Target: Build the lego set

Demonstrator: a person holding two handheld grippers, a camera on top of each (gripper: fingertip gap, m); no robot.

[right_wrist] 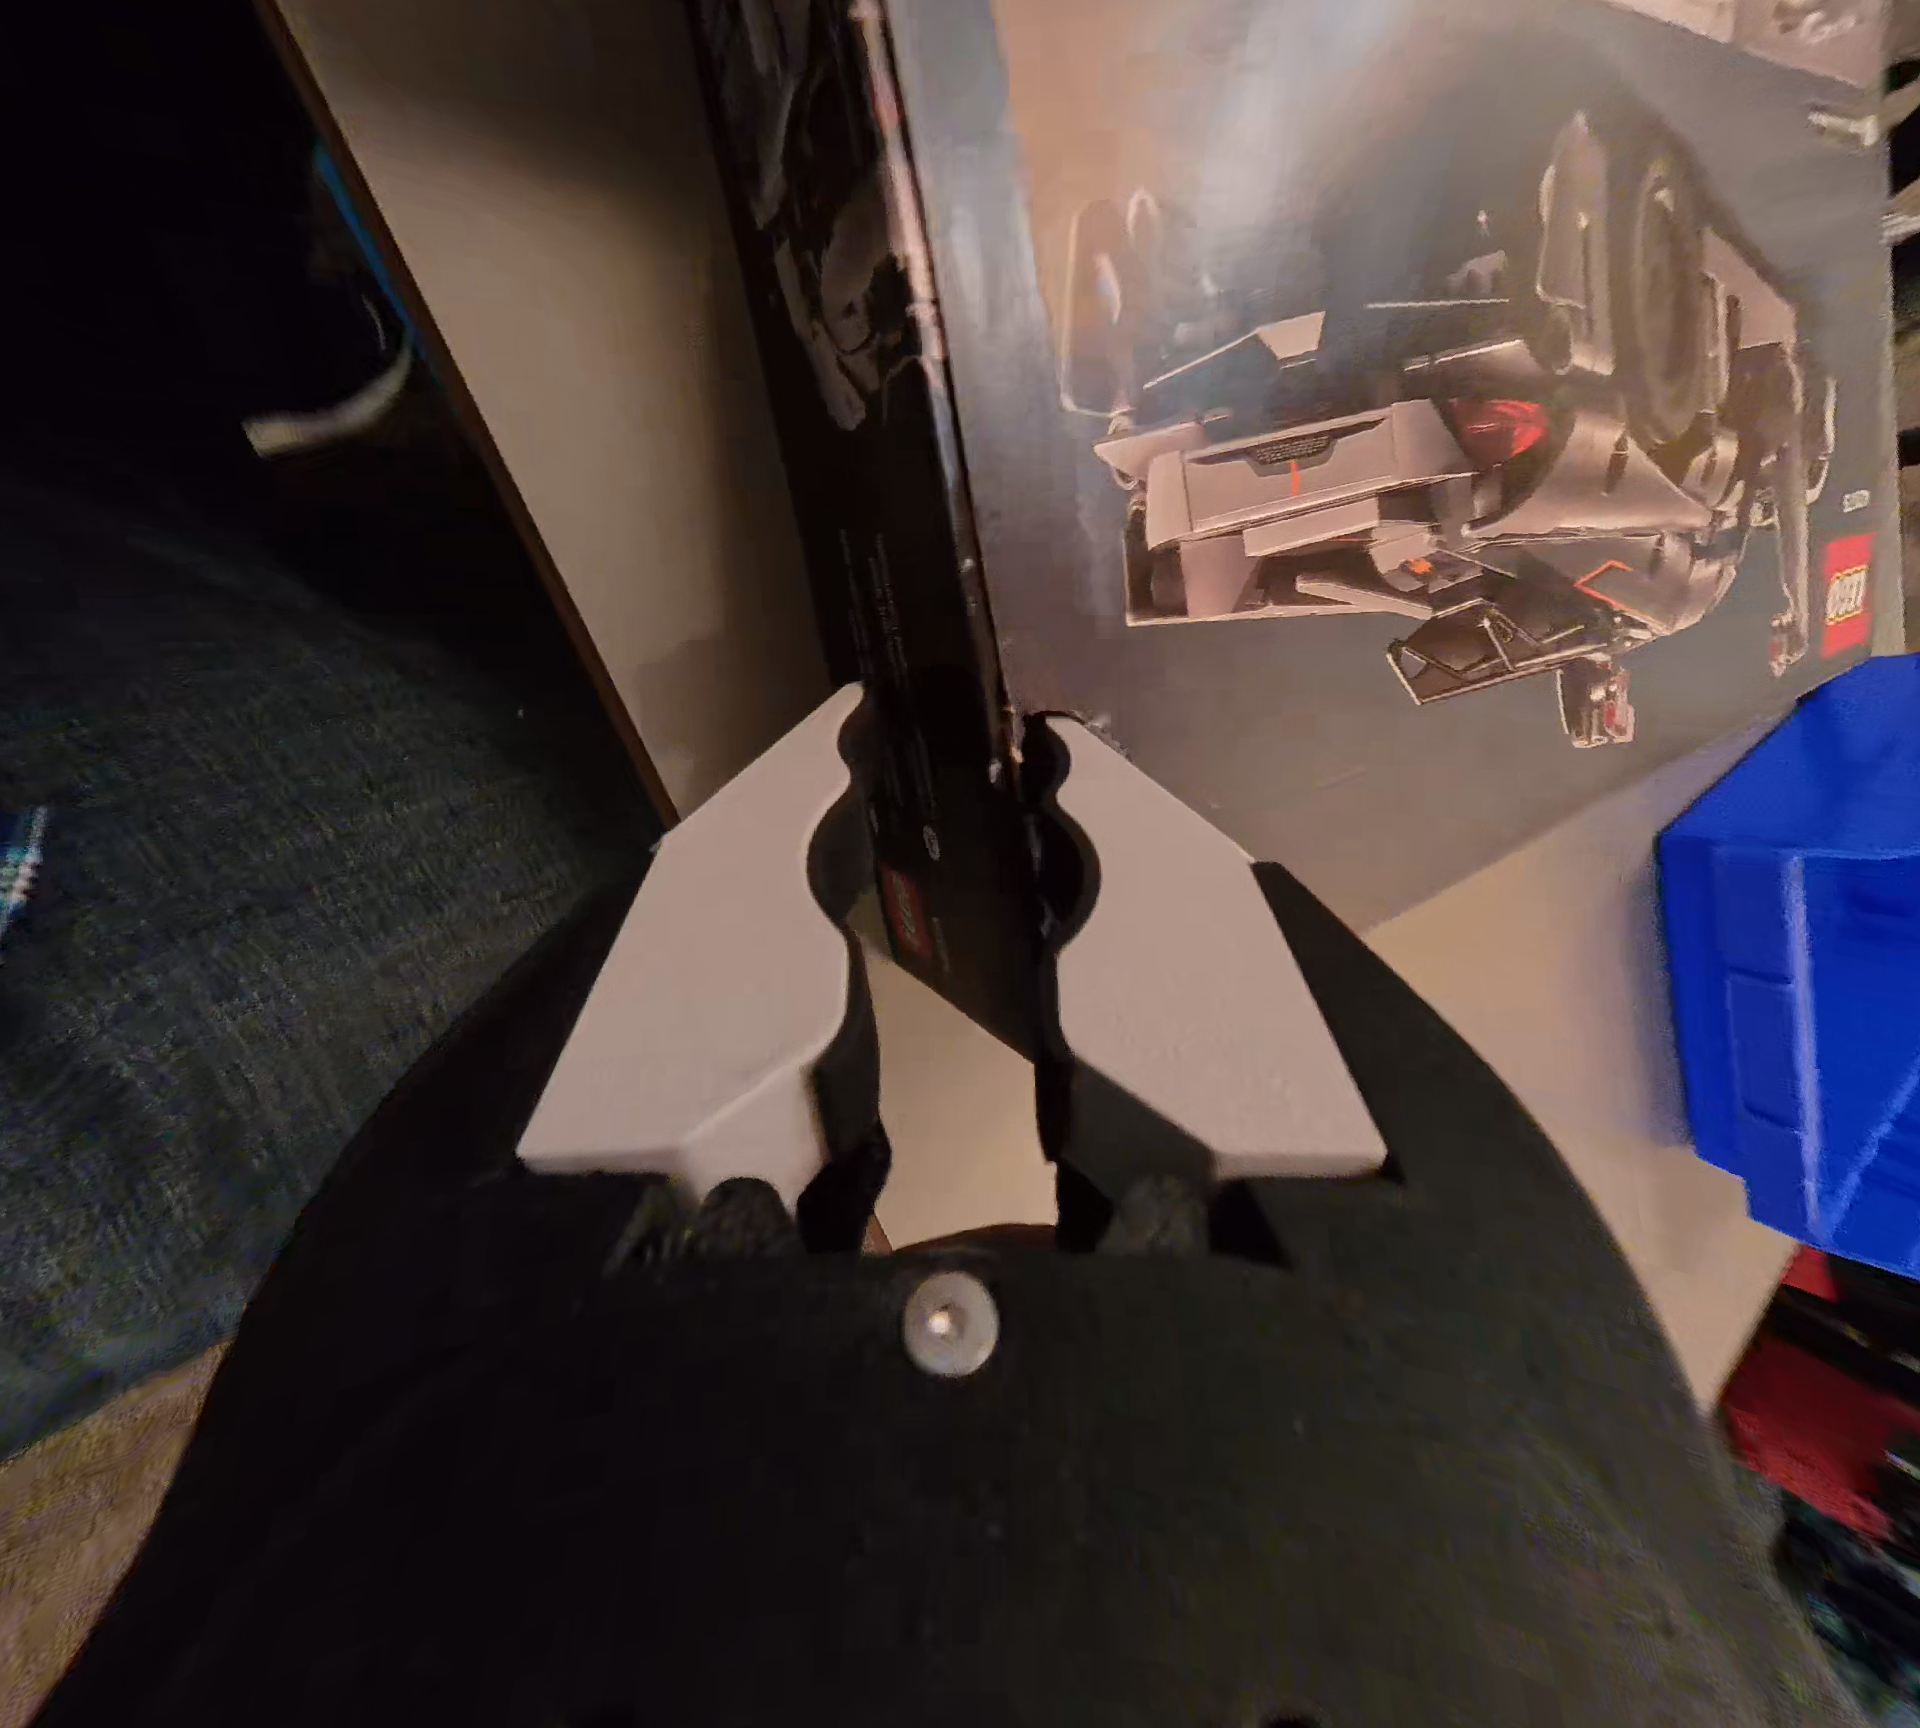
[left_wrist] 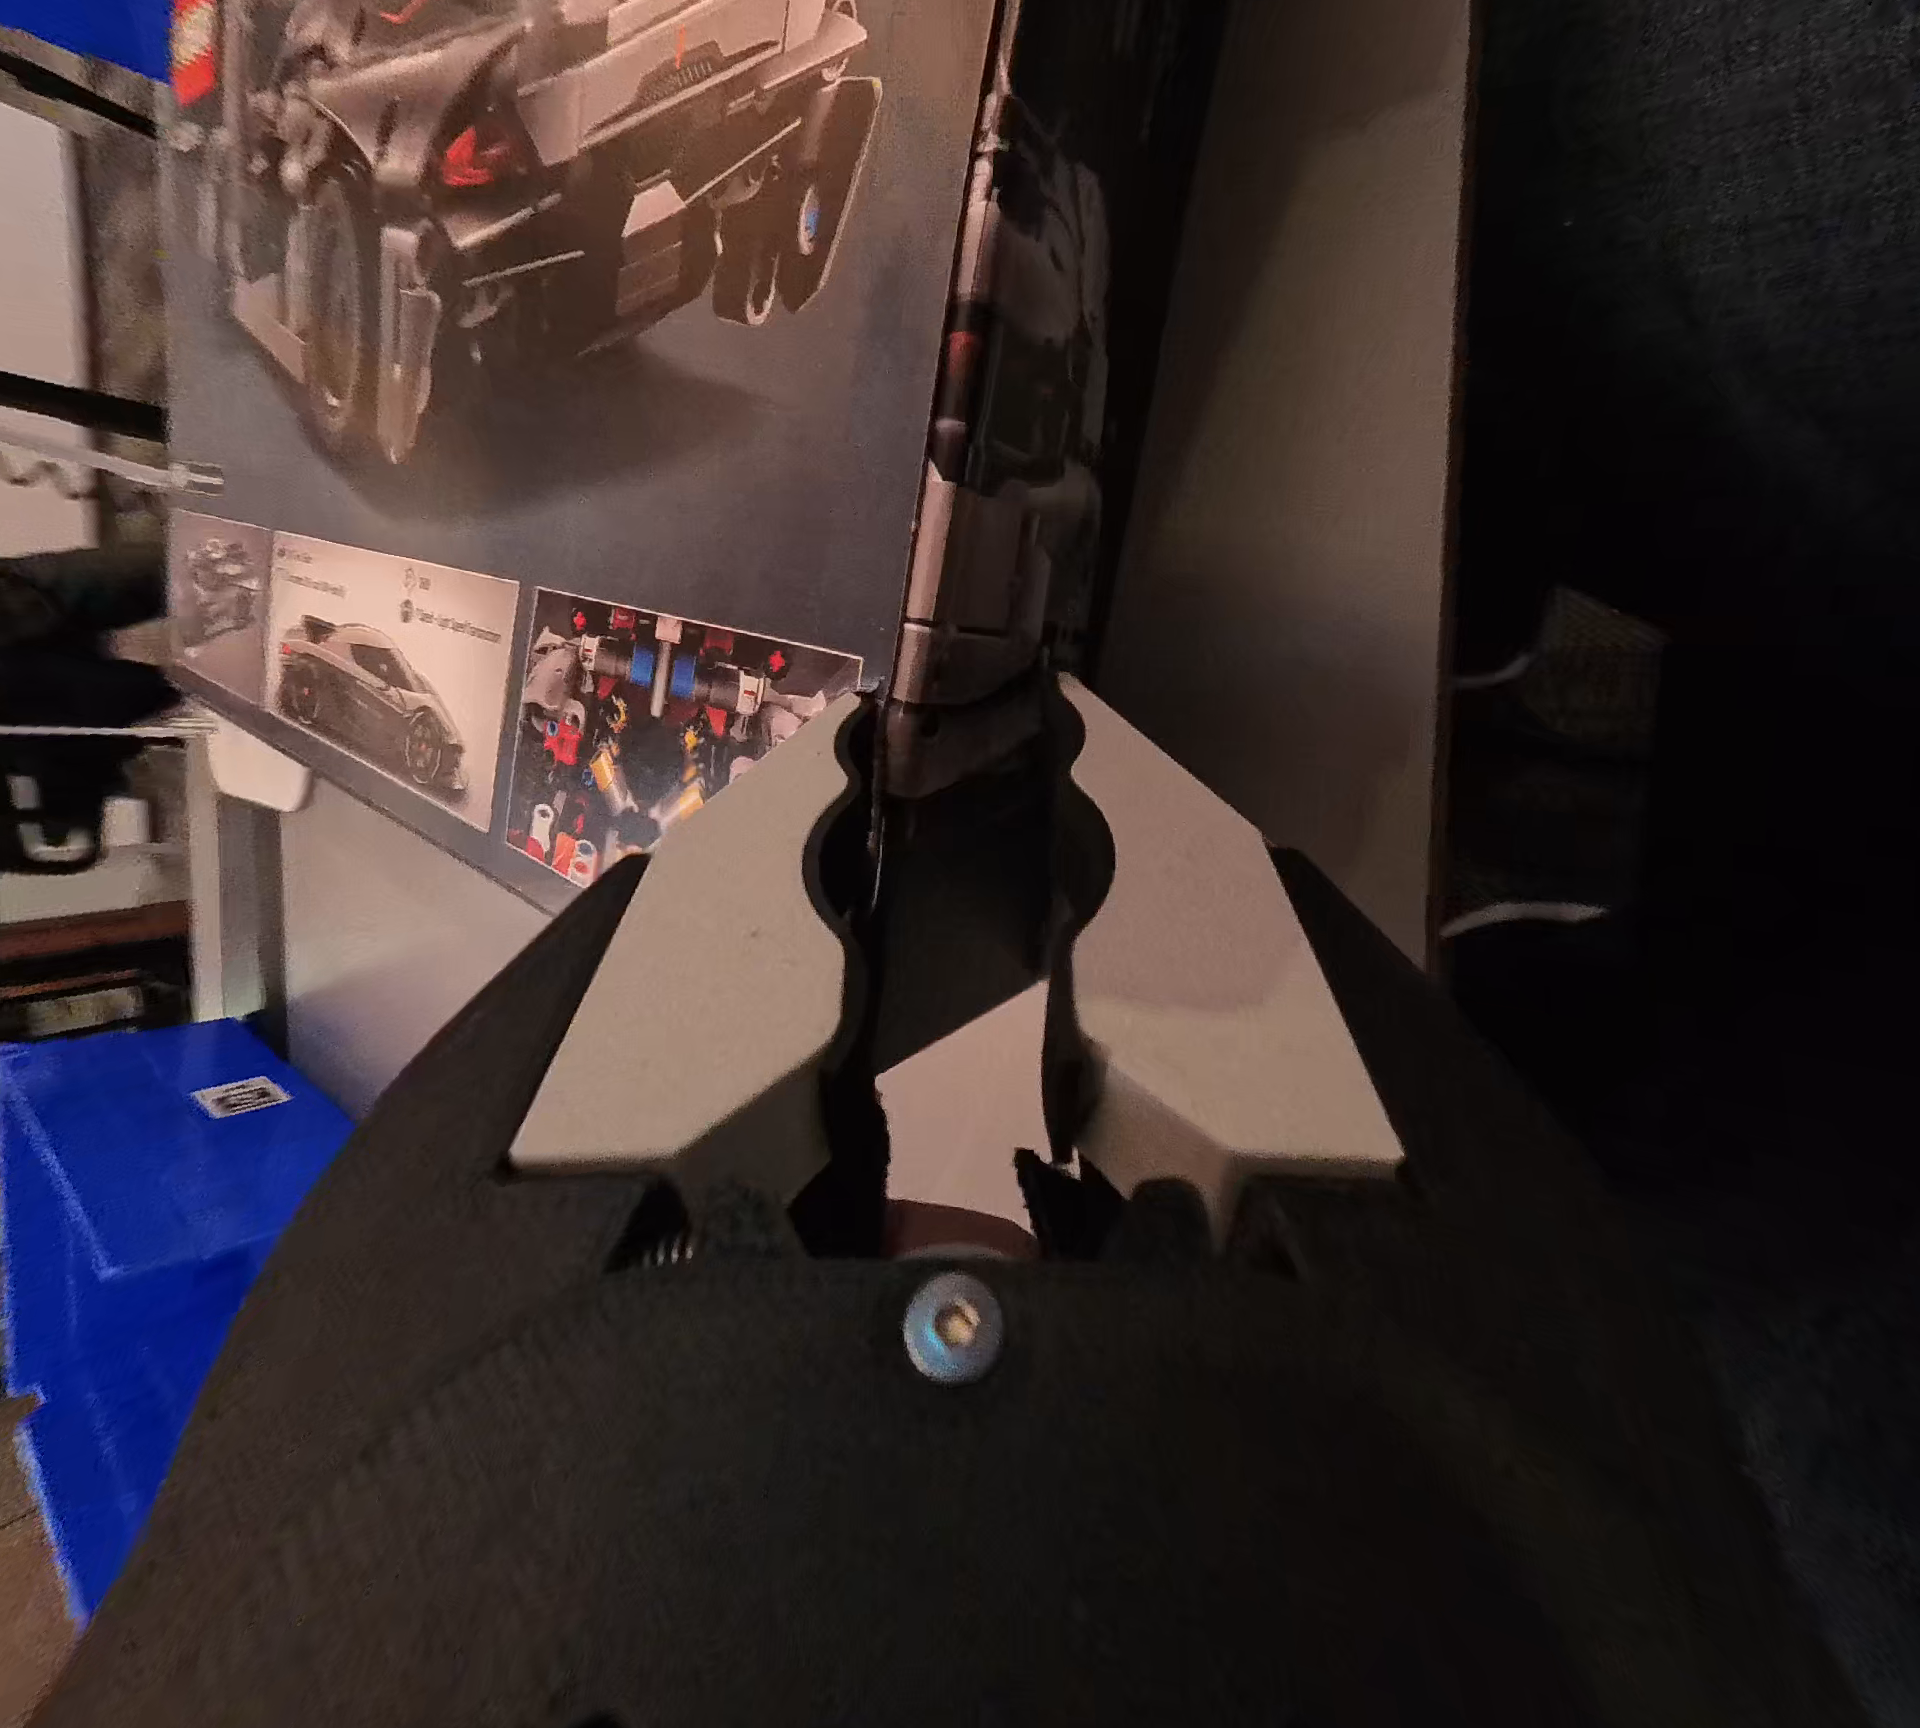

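Note:
The lego set box is a flat grey cardboard box printed with a silver and black car. It stands on edge, lifted off the white table. My left gripper is shut on one corner of the box, its grey fingers clamping the box's narrow side. My right gripper is shut on another corner of the same box, its fingers on either side of the black narrow side.
Blue plastic bins stand beside the box in the left wrist view and in the right wrist view. The white table edge borders dark carpet. Red and dark items lie at lower right. The tips of one gripper are about 12 cm away from the tips of the other.

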